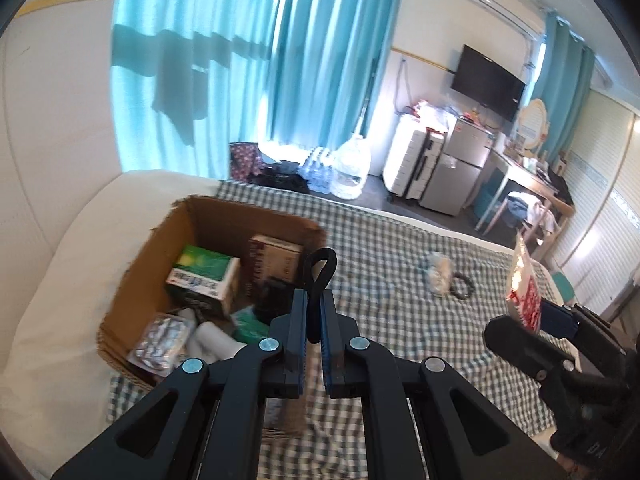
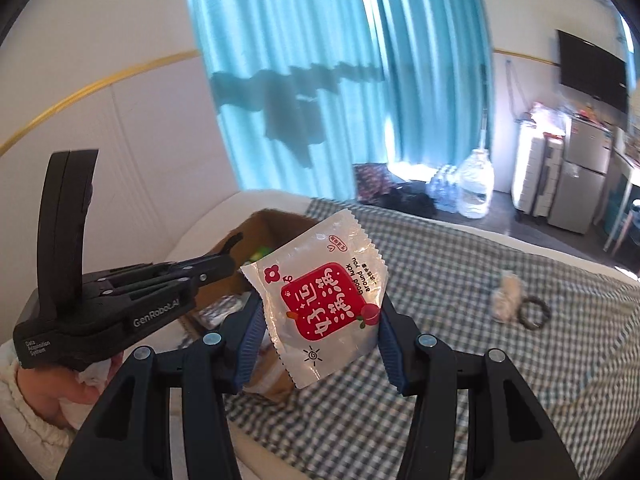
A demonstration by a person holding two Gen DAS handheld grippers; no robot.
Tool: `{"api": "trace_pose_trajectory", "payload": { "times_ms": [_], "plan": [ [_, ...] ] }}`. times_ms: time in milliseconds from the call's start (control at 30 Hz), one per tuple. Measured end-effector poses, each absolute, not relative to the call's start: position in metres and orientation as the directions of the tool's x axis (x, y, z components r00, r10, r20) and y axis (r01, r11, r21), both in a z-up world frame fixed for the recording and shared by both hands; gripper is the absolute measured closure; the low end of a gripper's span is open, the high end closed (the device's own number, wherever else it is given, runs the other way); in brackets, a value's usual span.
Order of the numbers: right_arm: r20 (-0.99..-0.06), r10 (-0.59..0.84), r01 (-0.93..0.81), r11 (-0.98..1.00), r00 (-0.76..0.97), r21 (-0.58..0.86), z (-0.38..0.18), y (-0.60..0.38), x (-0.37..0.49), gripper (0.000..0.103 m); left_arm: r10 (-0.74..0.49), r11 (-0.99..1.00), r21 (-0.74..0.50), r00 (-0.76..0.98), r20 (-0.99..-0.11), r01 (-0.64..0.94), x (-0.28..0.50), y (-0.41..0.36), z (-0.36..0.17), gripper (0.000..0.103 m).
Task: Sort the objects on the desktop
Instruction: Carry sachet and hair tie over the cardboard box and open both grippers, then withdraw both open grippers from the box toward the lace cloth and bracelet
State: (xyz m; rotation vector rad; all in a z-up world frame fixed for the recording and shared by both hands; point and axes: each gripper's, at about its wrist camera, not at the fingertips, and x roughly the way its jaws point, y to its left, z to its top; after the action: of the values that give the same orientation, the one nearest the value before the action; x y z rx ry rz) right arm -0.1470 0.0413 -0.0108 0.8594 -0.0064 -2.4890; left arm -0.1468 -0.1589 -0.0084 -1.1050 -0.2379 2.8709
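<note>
Left gripper (image 1: 314, 312) jaws pinch a black loop (image 1: 320, 270), right gripper (image 2: 320, 320) jaws clamp a snack packet (image 2: 320, 304), both apparently bound for the cardboard box (image 1: 160, 248).

Both wrist cams look down-fwd, close over the checked bed (image 1: 400, 240), sharing cardboard box (image 2: 272, 220).
</note>
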Motion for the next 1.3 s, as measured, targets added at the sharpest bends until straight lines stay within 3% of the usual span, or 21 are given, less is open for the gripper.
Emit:
{"api": "trace_pose_trajectory", "payload": {
  "times_ms": [233,433,500,533,567,600,633,700,800,900,1300],
  "plan": [
    [-0.632,-0.532,0.539,-0.816,-0.563,0.208,-0.044,-0.029,-0.176,0.052,0.032,-0.982,-0.152,-0.686,-0.727,0.116,-0.159,-0.220,-0.050,0.097],
    [-0.663,-0.541,0.550,-0.804,-0.518,0.226,-0.063,-0.064,-0.201,0.051,0.038,-0.978,-0.158,-0.632,-0.774,0.135,-0.176,-0.242,-0.085,0.097],
    [-0.663,-0.554,0.545,-0.799,-0.503,0.255,-0.066,-0.068,-0.212,0.047,0.040,-0.978,-0.157,-0.625,-0.779,0.134,-0.180,-0.244,-0.092,0.095],
    [-0.663,-0.560,0.543,-0.797,-0.498,0.265,-0.066,-0.070,-0.217,0.038,0.038,-0.979,-0.153,-0.622,-0.782,0.133,-0.181,-0.244,-0.094,0.094],
    [-0.662,-0.561,0.539,-0.798,-0.498,0.271,-0.067,-0.071,-0.221,0.029,0.034,-0.981,-0.143,-0.615,-0.788,0.129,-0.184,-0.244,-0.097,0.091],
    [-0.658,-0.557,0.531,-0.803,-0.506,0.272,-0.066,-0.072,-0.225,0.027,0.028,-0.983,-0.131,-0.610,-0.792,0.125,-0.186,-0.243,-0.100,0.081],
    [-0.655,-0.561,0.531,-0.801,-0.506,0.276,-0.065,-0.074,-0.229,0.026,0.021,-0.985,-0.121,-0.606,-0.795,0.124,-0.187,-0.241,-0.102,0.061],
    [-0.648,-0.568,0.530,-0.799,-0.508,0.285,-0.063,-0.075,-0.234,0.025,0.013,-0.985,-0.114,-0.608,-0.794,0.128,-0.188,-0.242,-0.105,0.036],
    [-0.631,-0.571,0.518,-0.803,-0.526,0.294,-0.059,-0.074,-0.241,0.023,0.019,-0.981,-0.133,-0.617,-0.787,0.139,-0.186,-0.242,-0.108,0.032],
    [-0.621,-0.557,0.492,-0.818,-0.551,0.298,-0.059,-0.058,-0.242,0.022,-0.015,-0.980,-0.109,-0.607,-0.794,0.168,-0.185,-0.241,-0.111,0.020],
    [-0.624,-0.403,0.281,-0.915,-0.670,0.290,-0.067,0.074,-0.204,0.022,0.008,-0.982,-0.125,-0.630,-0.777,0.141,-0.162,-0.192,-0.091,0.008]
  ]
}}
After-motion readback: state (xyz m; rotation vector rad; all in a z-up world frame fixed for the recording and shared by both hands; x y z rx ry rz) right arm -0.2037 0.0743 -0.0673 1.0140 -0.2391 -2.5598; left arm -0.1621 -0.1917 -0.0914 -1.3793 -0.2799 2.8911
